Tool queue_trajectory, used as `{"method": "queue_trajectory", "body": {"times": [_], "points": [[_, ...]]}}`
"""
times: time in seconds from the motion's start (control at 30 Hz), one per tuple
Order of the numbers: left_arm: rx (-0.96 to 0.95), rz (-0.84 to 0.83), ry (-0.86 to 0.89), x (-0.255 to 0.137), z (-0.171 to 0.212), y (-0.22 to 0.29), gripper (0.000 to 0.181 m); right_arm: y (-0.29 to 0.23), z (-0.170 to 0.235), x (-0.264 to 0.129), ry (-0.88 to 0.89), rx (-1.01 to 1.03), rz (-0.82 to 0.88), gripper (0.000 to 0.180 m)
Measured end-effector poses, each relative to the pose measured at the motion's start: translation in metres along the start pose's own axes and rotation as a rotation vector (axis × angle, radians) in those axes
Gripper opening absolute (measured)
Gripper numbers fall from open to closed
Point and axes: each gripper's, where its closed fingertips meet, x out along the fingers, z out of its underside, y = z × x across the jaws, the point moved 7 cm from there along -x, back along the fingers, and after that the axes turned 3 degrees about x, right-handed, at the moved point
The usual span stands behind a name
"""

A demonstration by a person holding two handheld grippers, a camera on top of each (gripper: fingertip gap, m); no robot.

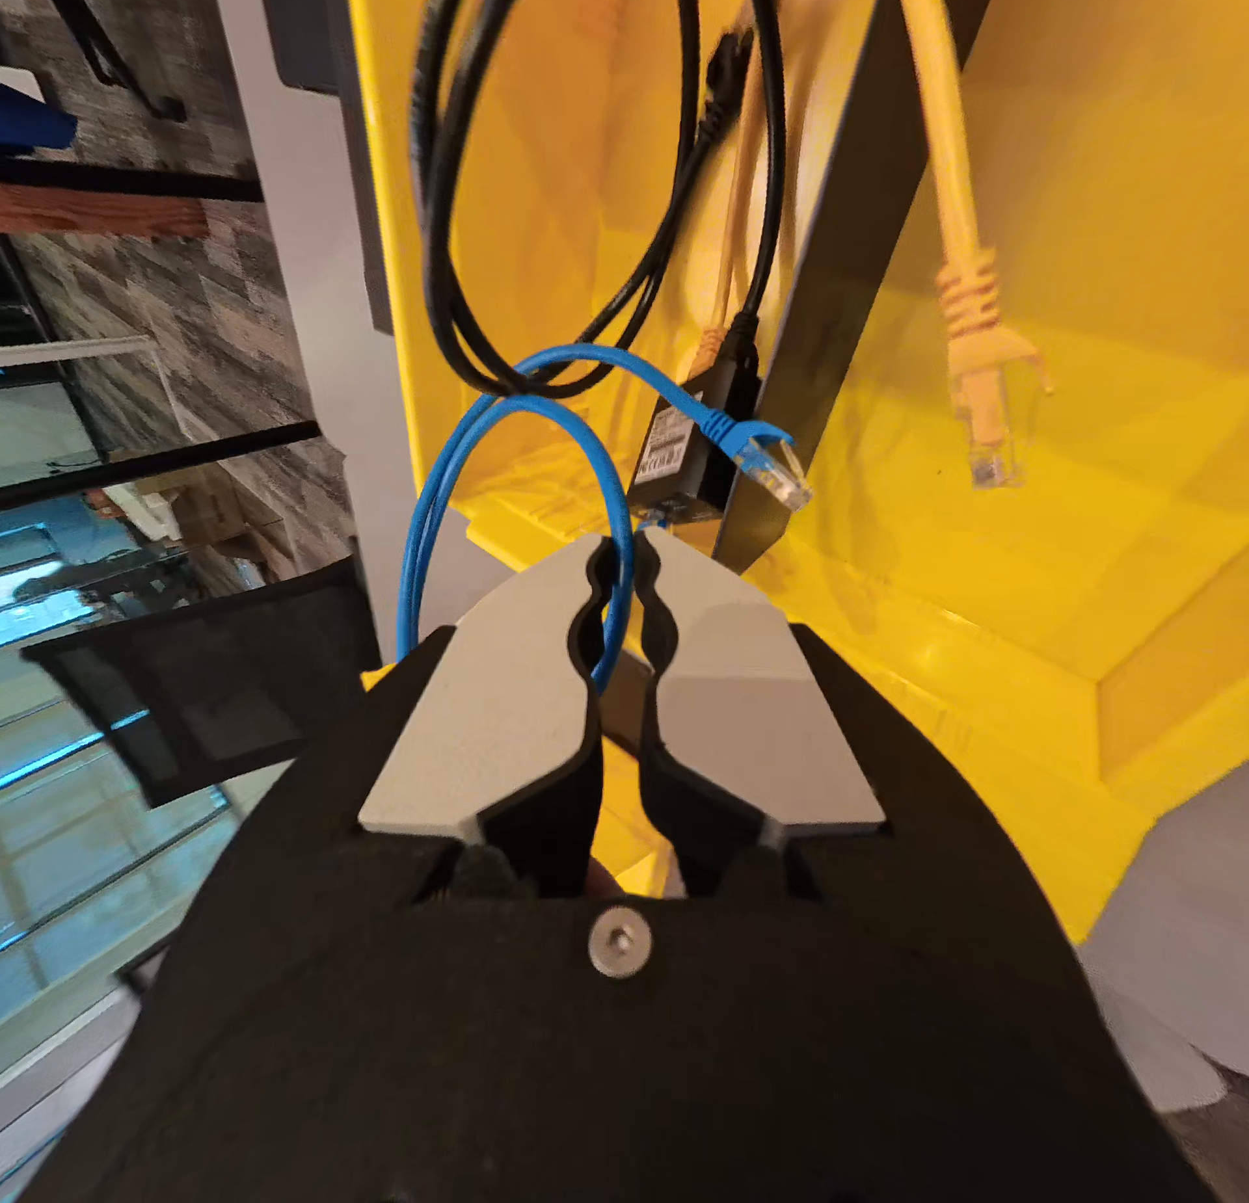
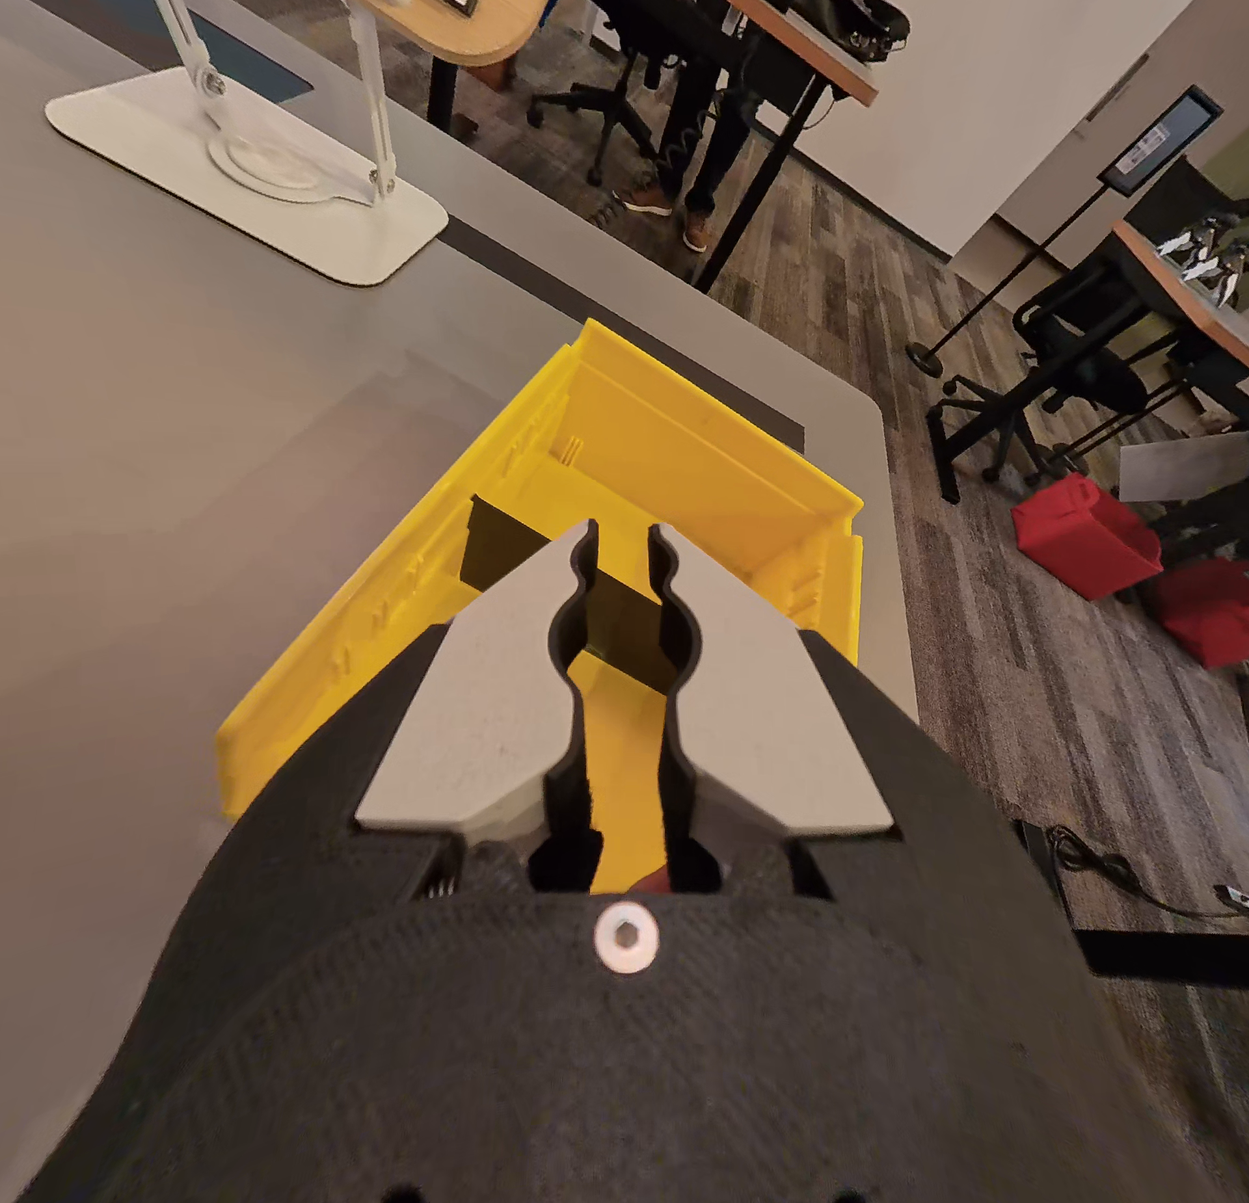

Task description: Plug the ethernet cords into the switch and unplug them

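In the left wrist view my left gripper (image 1: 623,541) is shut on a blue ethernet cord (image 1: 432,522), which runs between the fingers and loops up and to the left. Its clear plug (image 1: 777,469) hangs free to the upper right. A small black switch box (image 1: 696,454) sits just beyond the fingertips with a black cable (image 1: 770,157) and an orange-yellow cord going into it. A yellow ethernet cord with a free plug (image 1: 983,420) hangs at the right. My right gripper (image 2: 625,529) is slightly open and empty above the yellow bin (image 2: 676,441).
A black divider panel (image 1: 858,238) stands in the yellow bin (image 1: 1115,292) beside the switch. The bin lies on a grey table (image 2: 203,495) near its corner. A white lamp base (image 2: 135,130) stands at the far left. Chairs, desks and red boxes (image 2: 1081,535) stand on the floor beyond. Tip to tip, the grippers are about 70 centimetres apart.
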Motion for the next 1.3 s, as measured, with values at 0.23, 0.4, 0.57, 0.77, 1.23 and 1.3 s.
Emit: {"method": "queue_trajectory", "body": {"times": [0.23, 0.4, 0.57, 0.77, 1.23, 1.3], "points": [[0.071, 0.086, -0.066, 0.017, 0.004, -0.007, 0.034, -0.010, 0.001, 0.004, 0.006, 0.003, -0.035, 0.012], [0.199, 0.213, -0.128, 0.032, 0.001, -0.014, 0.050, -0.012, 0.003, 0.005, 0.006, 0.007, -0.044, 0.012], [0.288, 0.359, -0.231, 0.050, 0.001, -0.016, 0.046, -0.013, 0.005, 0.006, 0.010, 0.017, -0.053, 0.012], [0.307, 0.490, -0.323, 0.076, 0.000, -0.015, 0.039, -0.015, 0.008, 0.008, 0.013, 0.022, -0.062, 0.011], [0.289, 0.381, -0.302, 0.084, 0.001, -0.010, 0.025, -0.013, 0.014, 0.009, 0.032, 0.047, -0.065, 0.010], [0.260, 0.357, -0.284, 0.079, 0.003, -0.012, 0.024, -0.013, 0.013, 0.009, 0.034, 0.040, -0.063, 0.010]]}}
